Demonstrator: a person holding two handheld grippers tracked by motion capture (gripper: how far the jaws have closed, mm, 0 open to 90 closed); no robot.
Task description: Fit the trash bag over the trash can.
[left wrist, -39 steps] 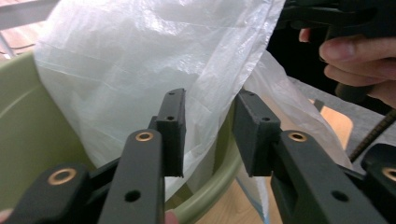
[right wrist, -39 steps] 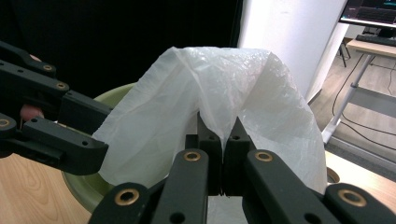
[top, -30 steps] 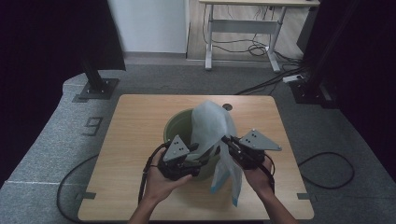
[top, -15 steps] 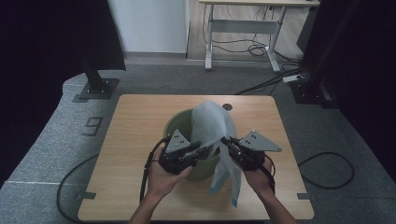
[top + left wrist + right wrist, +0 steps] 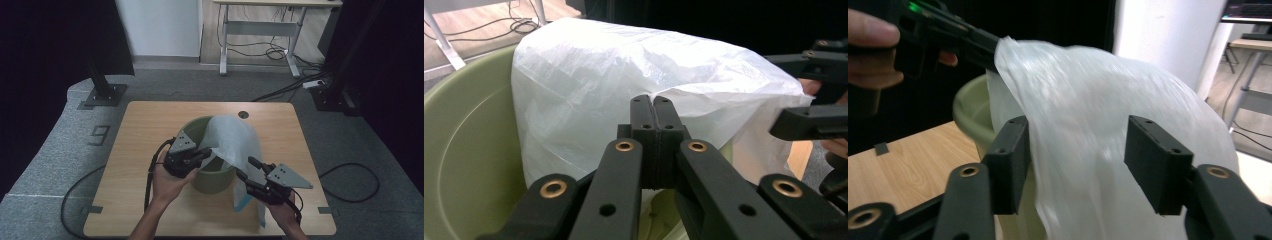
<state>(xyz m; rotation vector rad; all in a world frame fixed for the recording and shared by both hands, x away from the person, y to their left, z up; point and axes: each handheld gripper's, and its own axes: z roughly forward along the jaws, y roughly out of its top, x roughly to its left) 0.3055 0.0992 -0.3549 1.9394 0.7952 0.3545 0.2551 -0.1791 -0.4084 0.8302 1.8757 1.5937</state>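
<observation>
Wooden bench [image 5: 150, 130], pale grain, small round hole [image 5: 243, 114] near its far edge; grey carpet around it, a black stand foot [image 5: 102, 95] at far left, a white-legged desk [image 5: 260, 25] with loose cables against the back wall.

Right claw [image 5: 245, 167] sat nearest, at the bench's front right, jaws apart and just been opening; the bag's plastic hung in the gap, and no pad could be seen pressing on it. Left claw [image 5: 209, 152] was at the bin's near rim, jaws pressed together, pinching the bag's edge.

Green bin [image 5: 212, 179] stood mid-bench, upright. White plastic bag [image 5: 232, 140], thin, translucent and creased, arched over the bin's right side and trailed down to the bench in front.
</observation>
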